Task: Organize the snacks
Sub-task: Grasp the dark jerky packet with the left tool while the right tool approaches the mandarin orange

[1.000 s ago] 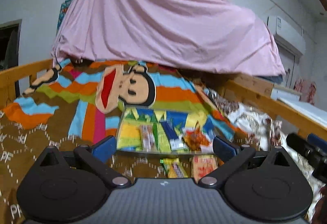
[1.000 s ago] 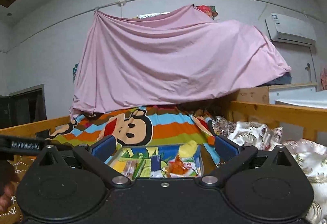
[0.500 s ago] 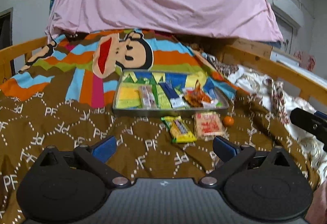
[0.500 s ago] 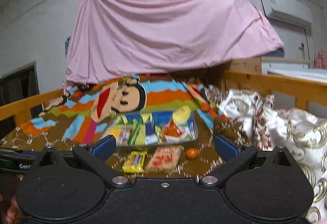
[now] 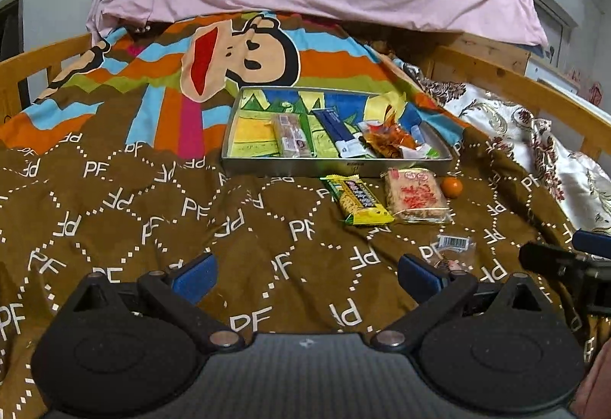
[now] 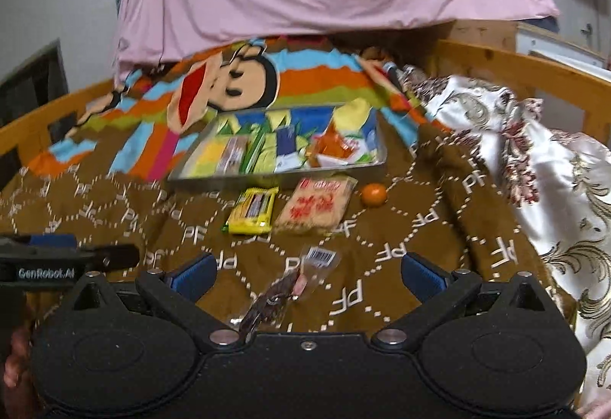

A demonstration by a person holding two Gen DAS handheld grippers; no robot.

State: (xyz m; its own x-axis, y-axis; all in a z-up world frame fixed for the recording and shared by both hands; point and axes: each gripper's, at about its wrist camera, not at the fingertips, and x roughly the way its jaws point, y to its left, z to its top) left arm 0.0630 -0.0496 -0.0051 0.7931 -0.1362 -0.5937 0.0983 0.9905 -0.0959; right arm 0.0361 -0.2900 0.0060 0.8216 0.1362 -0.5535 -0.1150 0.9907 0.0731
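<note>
While several packets already lie inside the metal tray on the bed, both grippers hover empty over the brown blanket, fingers spread wide on the left gripper and on the right gripper alike. Judging by the layout, sorting is only partly done: 4 snacks are not yet in the tray. Ahead of the left fingers, just short of the tray's near wall, sit a yellow bar, a red-printed cracker pack touching it, and a small orange beside that. Nearest of all, a clear wrapper with a barcode lies between the right fingers, close to their base. Readable writing is scarce: "PF" repeats across the blanket, and "GenRobot.AI" marks the left gripper's body as seen from the right wrist. Red characters on the cracker pack are too small to read.
</note>
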